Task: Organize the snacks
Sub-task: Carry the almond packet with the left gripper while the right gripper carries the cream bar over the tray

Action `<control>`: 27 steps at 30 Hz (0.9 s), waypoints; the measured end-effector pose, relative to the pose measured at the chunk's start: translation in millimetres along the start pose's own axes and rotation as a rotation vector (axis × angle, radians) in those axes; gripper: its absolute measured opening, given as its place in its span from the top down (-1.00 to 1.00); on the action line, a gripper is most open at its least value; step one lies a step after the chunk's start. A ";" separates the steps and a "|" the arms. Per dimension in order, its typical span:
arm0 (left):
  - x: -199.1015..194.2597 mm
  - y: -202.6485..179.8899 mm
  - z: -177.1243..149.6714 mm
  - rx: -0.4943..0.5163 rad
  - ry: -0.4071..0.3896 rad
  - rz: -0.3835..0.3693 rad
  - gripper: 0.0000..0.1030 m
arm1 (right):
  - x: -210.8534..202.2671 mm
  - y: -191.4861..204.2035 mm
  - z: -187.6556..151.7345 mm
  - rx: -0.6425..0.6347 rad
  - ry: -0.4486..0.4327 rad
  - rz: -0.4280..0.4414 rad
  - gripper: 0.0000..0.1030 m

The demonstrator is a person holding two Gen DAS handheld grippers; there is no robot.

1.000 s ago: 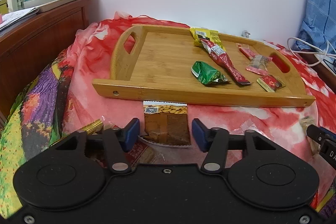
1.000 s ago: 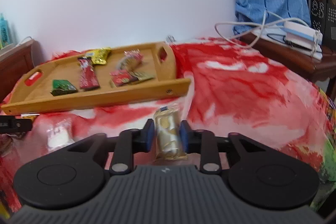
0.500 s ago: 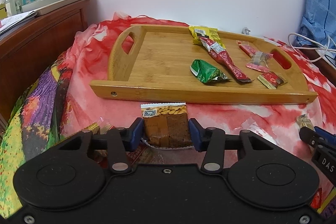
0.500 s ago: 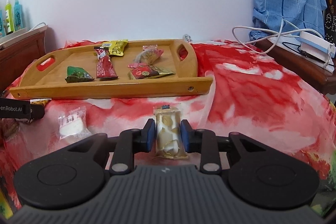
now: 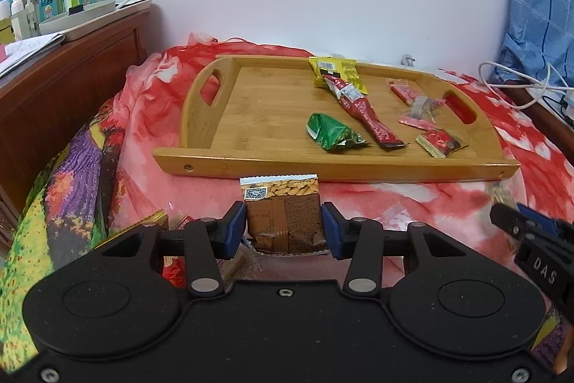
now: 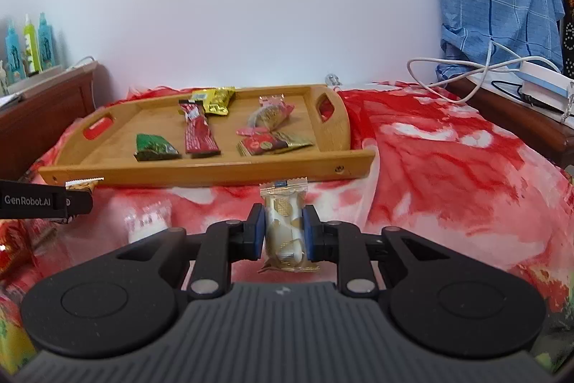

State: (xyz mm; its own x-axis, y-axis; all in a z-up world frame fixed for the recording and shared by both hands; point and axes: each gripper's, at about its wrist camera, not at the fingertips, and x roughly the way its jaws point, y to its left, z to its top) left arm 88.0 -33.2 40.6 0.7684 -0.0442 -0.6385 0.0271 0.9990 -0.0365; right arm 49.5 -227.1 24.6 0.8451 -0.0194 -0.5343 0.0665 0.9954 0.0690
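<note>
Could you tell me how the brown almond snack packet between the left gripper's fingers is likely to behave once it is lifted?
The brown almond packet looks flat and blocky, so it probably stays fairly stiff rather than drooping. Its glossy wrapper may slip a little against the left gripper fingers. Small like the packets on the wooden tray, it is likely light and should not roll.

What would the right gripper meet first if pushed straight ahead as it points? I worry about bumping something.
Probably the wooden tray's near wall: it stands directly beyond the right gripper, and the white-gold snack packet it clamps would likely touch first. Depth is unclear.
</note>
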 end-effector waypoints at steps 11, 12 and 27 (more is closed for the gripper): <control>-21.4 -8.5 23.3 0.021 -0.060 -0.036 0.17 | 3.6 -13.4 40.7 0.068 -0.049 0.066 0.50; -21.8 -8.4 26.7 0.018 -0.065 -0.039 0.17 | 5.2 -14.7 44.1 0.069 -0.052 0.067 0.50; 19.1 0.2 94.3 -0.047 -0.092 -0.083 0.17 | 59.9 -33.6 102.3 0.094 -0.062 0.072 0.50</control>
State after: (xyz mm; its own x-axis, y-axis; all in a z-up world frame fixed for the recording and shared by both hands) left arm 163.0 -32.9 100.9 0.8201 -0.1238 -0.5587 0.0652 0.9902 -0.1237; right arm 152.1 -271.3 76.5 0.8804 0.0435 -0.4722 0.0509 0.9813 0.1855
